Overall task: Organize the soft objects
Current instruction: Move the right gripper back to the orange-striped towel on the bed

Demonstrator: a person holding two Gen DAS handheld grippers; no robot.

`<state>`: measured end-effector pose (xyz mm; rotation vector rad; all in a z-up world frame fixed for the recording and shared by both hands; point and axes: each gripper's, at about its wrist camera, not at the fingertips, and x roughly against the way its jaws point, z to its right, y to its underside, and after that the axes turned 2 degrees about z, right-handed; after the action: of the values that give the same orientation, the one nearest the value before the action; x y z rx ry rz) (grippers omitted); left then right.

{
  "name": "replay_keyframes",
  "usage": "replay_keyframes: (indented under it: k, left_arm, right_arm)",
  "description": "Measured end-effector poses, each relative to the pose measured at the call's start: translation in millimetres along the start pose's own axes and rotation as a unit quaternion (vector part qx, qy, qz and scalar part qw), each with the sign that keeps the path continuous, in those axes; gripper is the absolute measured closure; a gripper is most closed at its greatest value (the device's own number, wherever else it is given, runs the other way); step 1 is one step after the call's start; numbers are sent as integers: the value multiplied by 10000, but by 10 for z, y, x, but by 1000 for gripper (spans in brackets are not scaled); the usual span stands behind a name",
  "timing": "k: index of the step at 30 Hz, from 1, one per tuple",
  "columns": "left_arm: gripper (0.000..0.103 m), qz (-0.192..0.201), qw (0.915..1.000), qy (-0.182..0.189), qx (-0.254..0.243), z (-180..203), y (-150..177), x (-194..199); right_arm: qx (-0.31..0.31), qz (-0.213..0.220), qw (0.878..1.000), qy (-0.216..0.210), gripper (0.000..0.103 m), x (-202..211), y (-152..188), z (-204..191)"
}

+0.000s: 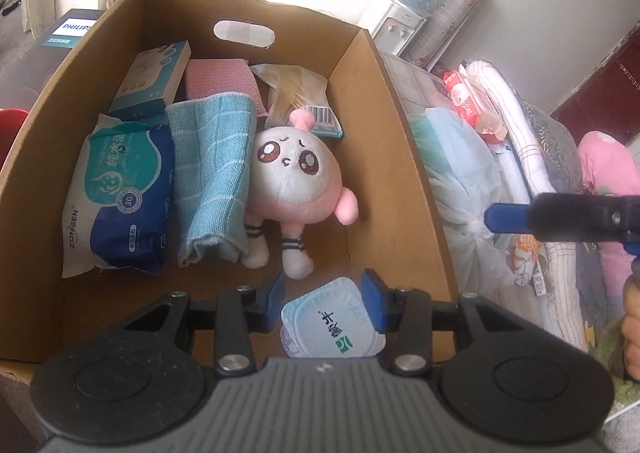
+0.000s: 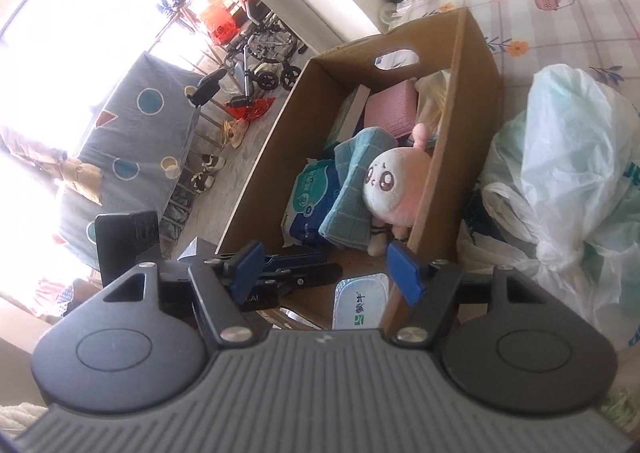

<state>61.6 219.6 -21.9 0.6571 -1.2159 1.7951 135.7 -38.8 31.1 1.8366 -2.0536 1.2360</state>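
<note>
An open cardboard box (image 1: 400, 125) holds a white and pink plush toy (image 1: 294, 181), a folded teal towel (image 1: 216, 173), a blue wipes pack (image 1: 120, 193), a teal carton (image 1: 154, 79), a pink cloth (image 1: 220, 79) and a clear packet (image 1: 294, 87). My left gripper (image 1: 325, 303) hangs open over the box's near end. A white and blue lidded pack (image 1: 334, 323) lies below its fingers, with the pads apart from it. My right gripper (image 2: 326, 273) is open and empty above the box's near right wall (image 2: 436, 173). One of its fingers (image 1: 508, 217) shows at the right.
Tied pale plastic bags (image 2: 560, 173) and bedding (image 1: 528, 141) crowd the box's right side. A dark PHILIPS carton (image 1: 68, 31) stands at its far left. A hand (image 1: 632, 317) shows at the right edge. A wheelchair (image 2: 260, 49) and a covered sofa (image 2: 132, 141) stand beyond.
</note>
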Motion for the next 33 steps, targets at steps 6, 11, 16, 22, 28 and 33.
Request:
replay_keyframes:
  k: [6,11,16,22,28,33]
  left_arm:
    - [58,-550,9981,32,270,-117,62,-242]
    - [57,-815,9961,137,303,-98,74,-455]
    - [53,-898,9927,487,644,-164,80,-548]
    - [56,-951,9857,882,1078,-225,126,-648]
    - [58,-346,9951,454,804,-95,138,-493]
    - [40,564,9976,-78,387,117,157,-118]
  right_arm:
    - [432,-623,9969,234,35,-502,-166,-292]
    - [385,-526,9979,-15,35,-496,-171,-379]
    - [87,-412,9991,-19,35,-317,-90,-228]
    - [-251,-250,9994,-16,35,-151,4,-17]
    - [-411,-34,9991,-64,35,-26,83,80]
    - [-76,742,9964,410,32,308,240,93]
